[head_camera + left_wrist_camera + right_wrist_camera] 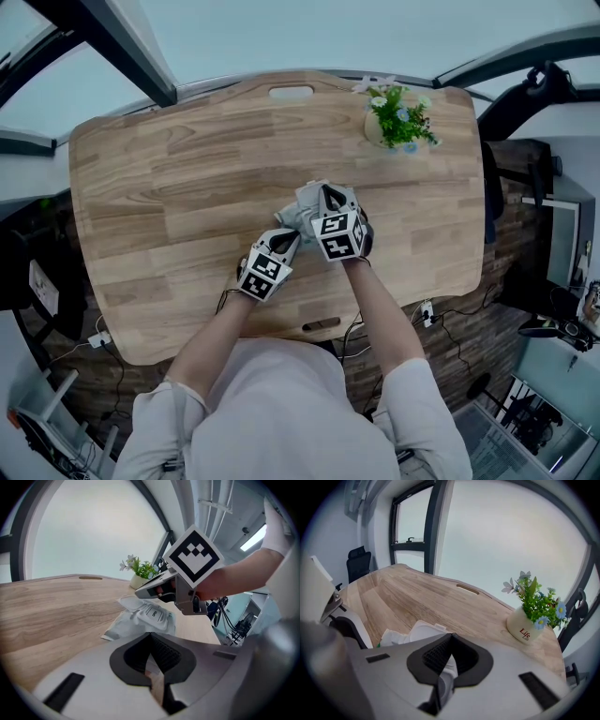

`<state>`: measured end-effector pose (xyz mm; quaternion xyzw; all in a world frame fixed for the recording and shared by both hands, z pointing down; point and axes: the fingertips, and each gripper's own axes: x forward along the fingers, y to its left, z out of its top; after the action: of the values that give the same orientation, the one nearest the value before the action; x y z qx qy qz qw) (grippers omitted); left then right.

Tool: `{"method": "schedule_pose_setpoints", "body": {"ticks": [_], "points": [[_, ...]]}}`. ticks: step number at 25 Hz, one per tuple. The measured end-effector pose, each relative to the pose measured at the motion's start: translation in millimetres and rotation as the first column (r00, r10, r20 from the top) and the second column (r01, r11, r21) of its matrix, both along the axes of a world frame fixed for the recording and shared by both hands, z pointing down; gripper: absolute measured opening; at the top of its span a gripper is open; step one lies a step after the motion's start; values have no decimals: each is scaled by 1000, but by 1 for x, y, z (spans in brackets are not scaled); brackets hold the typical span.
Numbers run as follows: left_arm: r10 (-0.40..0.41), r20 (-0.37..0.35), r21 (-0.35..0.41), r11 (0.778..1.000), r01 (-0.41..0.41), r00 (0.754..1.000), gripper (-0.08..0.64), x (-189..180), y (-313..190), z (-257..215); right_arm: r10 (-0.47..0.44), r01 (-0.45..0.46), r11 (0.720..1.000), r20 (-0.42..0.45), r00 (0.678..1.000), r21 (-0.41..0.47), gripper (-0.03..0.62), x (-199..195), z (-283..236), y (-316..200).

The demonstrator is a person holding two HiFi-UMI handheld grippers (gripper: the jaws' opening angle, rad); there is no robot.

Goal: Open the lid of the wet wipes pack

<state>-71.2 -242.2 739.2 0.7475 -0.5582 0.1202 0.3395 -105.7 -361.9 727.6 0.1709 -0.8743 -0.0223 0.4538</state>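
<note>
A wet wipes pack lies near the middle of a wooden table, with both grippers gathered over it. The left gripper comes in from the near side and reaches the pack's near corner. In the left gripper view its jaws are pressed together on the near edge of the pack, and a pale strip shows in the slit between them. The right gripper stands just beside the left, tilted down over the far end of the pack. Its jaws are clenched tight on the white plastic lid, which shows in the narrow gap between them. From the left gripper view, the tip of the right gripper sits right at the lid, whose far end looks raised off the pack. A white flowerpot with green leaves and small flowers stands well apart, by the table's far right edge.
</note>
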Motion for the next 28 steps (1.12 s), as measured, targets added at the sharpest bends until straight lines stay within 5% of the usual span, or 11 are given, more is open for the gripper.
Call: {"method": "schedule_pose_setpoints", "body": {"ticks": [13, 21, 28], "points": [[-97, 42, 131, 987, 91, 994, 20, -21, 25, -58, 191, -196, 981, 251, 949, -3, 6, 48, -83, 18], [-196, 15, 273, 944, 184, 981, 20, -33, 50, -130, 325, -340, 939, 442, 836, -47, 6, 101, -158, 54], [-201, 41, 400, 901, 168, 979, 20, -35, 71, -198, 338, -393, 919, 577, 744, -32, 6, 132, -223, 88]]}}
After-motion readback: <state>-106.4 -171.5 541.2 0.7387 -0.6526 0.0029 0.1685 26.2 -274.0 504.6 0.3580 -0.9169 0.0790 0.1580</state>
